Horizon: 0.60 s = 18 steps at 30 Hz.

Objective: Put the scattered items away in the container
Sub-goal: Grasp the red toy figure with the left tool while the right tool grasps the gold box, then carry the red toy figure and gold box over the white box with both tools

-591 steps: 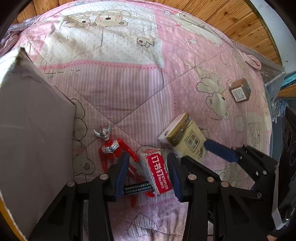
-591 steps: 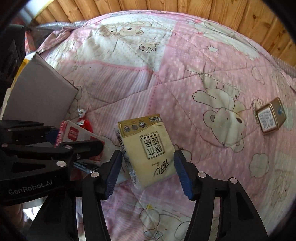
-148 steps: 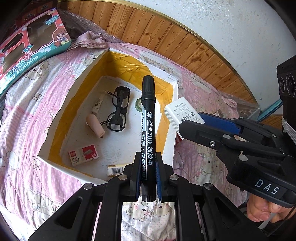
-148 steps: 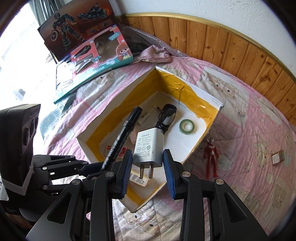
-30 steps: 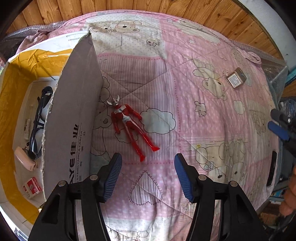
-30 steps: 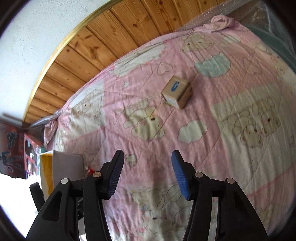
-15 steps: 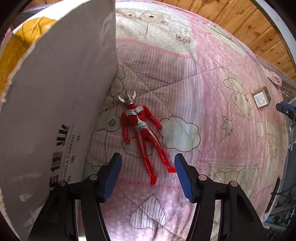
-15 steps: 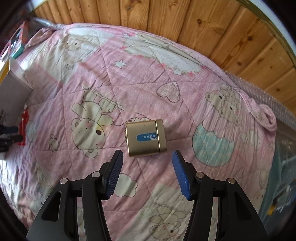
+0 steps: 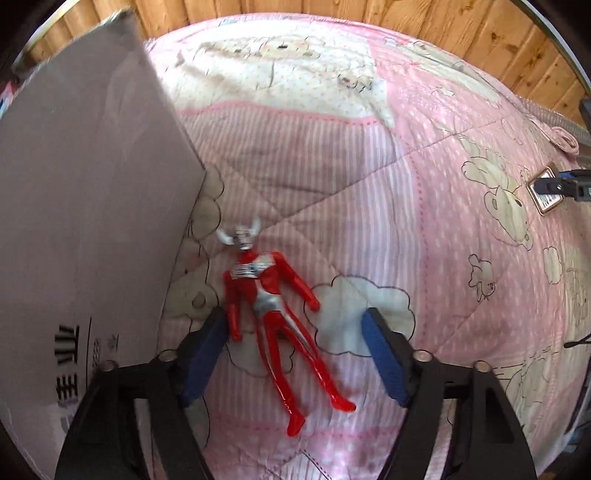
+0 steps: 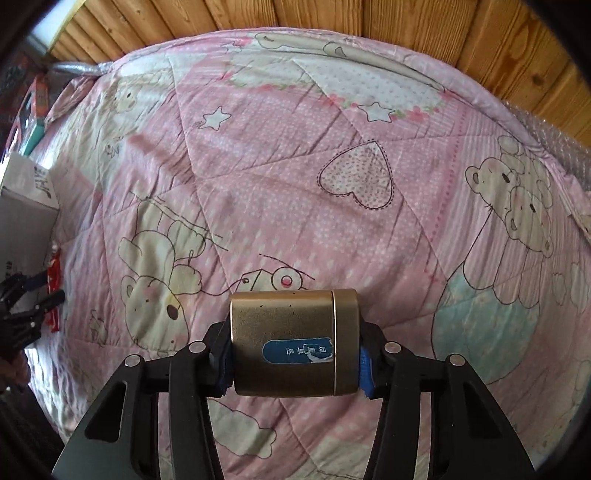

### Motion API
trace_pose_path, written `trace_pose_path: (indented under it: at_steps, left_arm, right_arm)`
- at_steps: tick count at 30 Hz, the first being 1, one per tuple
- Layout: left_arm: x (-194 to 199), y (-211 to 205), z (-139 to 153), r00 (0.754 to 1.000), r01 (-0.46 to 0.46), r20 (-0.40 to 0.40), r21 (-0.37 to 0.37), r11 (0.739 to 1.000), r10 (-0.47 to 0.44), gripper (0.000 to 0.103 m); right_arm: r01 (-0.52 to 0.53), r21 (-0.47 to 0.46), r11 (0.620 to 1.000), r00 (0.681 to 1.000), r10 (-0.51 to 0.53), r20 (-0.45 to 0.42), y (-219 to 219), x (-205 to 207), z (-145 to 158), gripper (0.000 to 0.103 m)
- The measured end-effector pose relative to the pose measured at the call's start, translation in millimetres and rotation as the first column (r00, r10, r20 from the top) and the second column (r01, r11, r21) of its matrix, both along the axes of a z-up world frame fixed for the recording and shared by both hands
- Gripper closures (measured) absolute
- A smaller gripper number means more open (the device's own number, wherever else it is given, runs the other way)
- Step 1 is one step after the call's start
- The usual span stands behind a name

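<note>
A red and silver toy figure (image 9: 273, 317) lies face up on the pink quilt beside the cardboard box (image 9: 74, 221), the container. My left gripper (image 9: 295, 354) is open and low over the figure, with its legs between the blue pads. A small gold tin (image 10: 295, 343) with a blue label rests on the quilt, and my right gripper (image 10: 295, 356) is shut on it, one pad on each side. The left wrist view shows the gold tin (image 9: 546, 195) far right with the right gripper's fingers (image 9: 561, 184) on it. The box's inside is hidden.
The pink bear-print quilt (image 10: 295, 184) covers the bed. A wooden plank wall (image 10: 332, 22) runs along the far side. The box's grey outer wall (image 10: 22, 206) stands at the left, with toy packaging (image 10: 35, 110) beyond it.
My left gripper has come down closer over the toy figure. My right gripper has moved onto the gold tin and shut on it.
</note>
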<state>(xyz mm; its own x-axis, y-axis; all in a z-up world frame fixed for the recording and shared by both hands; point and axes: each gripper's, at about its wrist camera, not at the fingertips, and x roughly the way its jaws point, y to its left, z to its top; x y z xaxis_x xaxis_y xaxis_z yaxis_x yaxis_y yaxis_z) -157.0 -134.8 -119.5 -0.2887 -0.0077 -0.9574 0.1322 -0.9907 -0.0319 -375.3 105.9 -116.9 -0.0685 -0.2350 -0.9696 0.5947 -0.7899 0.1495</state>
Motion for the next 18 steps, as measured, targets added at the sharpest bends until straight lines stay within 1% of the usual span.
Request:
trace_pose_path:
  at_steps: [3, 4, 10, 13, 18]
  left_arm:
    - [2, 5, 3, 0.997, 0.074, -0.015, 0.032, 0.997, -0.073, 0.054]
    - [4, 4, 4, 0.996, 0.083, -0.018, 0.049, 0.995, -0.083, 0.054]
    - [12, -7, 15, 0.997, 0.08, -0.009, 0.166, 0.983, -0.08, 0.055]
    - [17, -8, 24, 0.996, 0.085, -0.01, 0.2, 0.976, -0.085, 0.055]
    - [23, -4, 39, 0.995, 0.101, -0.014, 0.235, 0.967, -0.1, 0.055]
  right_arm:
    - [0.023, -0.003, 1.0, 1.0, -0.023, -0.002, 1, 5, 0, 0.05]
    - [0.03, -0.004, 1.0, 1.0, -0.03, -0.002, 1, 7, 1, 0.05]
    - [0.09, 0.013, 0.996, 0.996, -0.089, -0.026, 2, 22, 12, 0.051]
    - [0.143, 0.006, 0.99, 0.989, -0.143, -0.027, 8, 30, 21, 0.051]
    - [0.24, -0.037, 0.97, 0.971, -0.24, -0.004, 28, 54, 35, 0.051]
